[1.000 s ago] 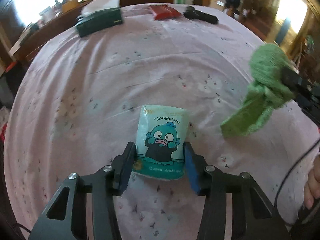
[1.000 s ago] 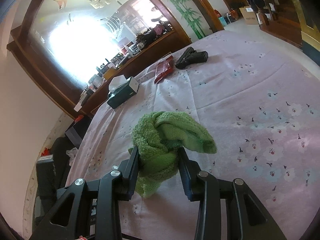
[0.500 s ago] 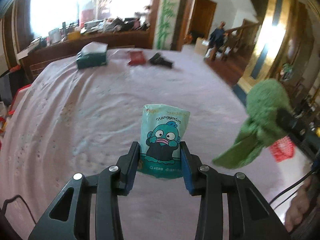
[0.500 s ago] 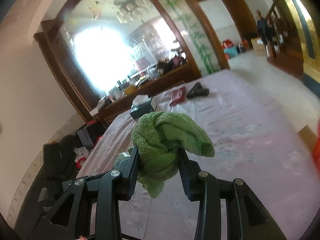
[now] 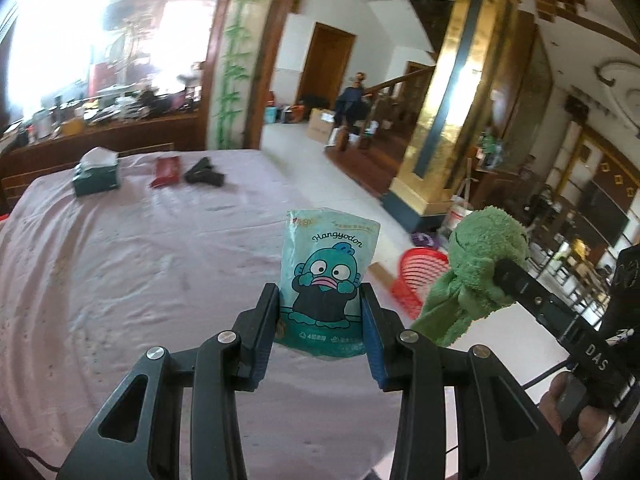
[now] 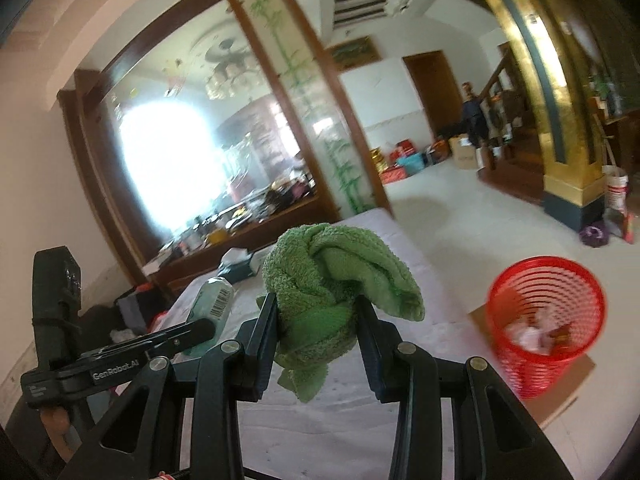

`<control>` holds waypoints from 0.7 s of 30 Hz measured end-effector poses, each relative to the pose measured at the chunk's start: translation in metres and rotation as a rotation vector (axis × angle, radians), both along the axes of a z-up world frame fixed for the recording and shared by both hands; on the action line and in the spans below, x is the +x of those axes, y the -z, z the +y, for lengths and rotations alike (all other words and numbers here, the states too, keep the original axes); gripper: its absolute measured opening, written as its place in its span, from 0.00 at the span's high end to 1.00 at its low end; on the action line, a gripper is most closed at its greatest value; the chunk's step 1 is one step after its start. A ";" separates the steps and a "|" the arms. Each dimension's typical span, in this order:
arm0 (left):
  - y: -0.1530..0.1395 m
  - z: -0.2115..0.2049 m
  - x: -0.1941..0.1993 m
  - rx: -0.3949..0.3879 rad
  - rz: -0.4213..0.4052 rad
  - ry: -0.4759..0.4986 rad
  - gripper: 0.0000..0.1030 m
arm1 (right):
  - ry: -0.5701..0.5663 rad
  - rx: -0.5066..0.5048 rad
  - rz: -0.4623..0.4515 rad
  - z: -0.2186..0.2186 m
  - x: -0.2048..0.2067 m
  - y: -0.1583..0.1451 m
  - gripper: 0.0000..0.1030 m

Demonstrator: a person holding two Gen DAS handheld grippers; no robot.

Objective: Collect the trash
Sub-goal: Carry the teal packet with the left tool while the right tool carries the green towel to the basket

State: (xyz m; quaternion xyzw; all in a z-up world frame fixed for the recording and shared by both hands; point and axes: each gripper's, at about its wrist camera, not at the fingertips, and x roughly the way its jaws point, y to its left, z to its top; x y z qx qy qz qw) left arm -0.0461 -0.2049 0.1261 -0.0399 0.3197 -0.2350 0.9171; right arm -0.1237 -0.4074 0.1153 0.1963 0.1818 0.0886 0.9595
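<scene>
My left gripper (image 5: 320,316) is shut on a teal tissue pack (image 5: 326,280) with a cartoon fish, held upright in the air over the pink-covered table (image 5: 140,272). My right gripper (image 6: 316,320) is shut on a bunched green towel (image 6: 332,280), also lifted off the table. In the left wrist view that towel (image 5: 476,268) hangs at the right with the right gripper's arm behind it. A red mesh bin (image 6: 544,312) stands on the floor beside the table, with crumpled paper in it; the left wrist view shows the bin (image 5: 420,276) partly hidden behind the towel.
At the table's far end lie a green tissue box (image 5: 96,174), a red packet (image 5: 166,170) and a black object (image 5: 204,176). The bin stands on flat cardboard (image 6: 560,384). A gold pillar (image 5: 444,120) and a white bucket (image 6: 616,192) stand beyond; a person (image 5: 354,100) is far back.
Both grippers rose off the table and swung right, carrying the tissue pack and the towel. The left jaws closed onto the pack. The red bin has come into view.
</scene>
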 end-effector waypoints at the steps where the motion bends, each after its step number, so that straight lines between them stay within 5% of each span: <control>1: -0.003 -0.006 -0.002 -0.002 -0.005 0.013 0.63 | 0.014 0.002 -0.004 -0.006 -0.006 -0.002 0.61; 21: -0.038 -0.093 -0.016 -0.030 -0.067 0.193 0.63 | 0.233 0.010 -0.085 -0.081 -0.057 -0.039 0.61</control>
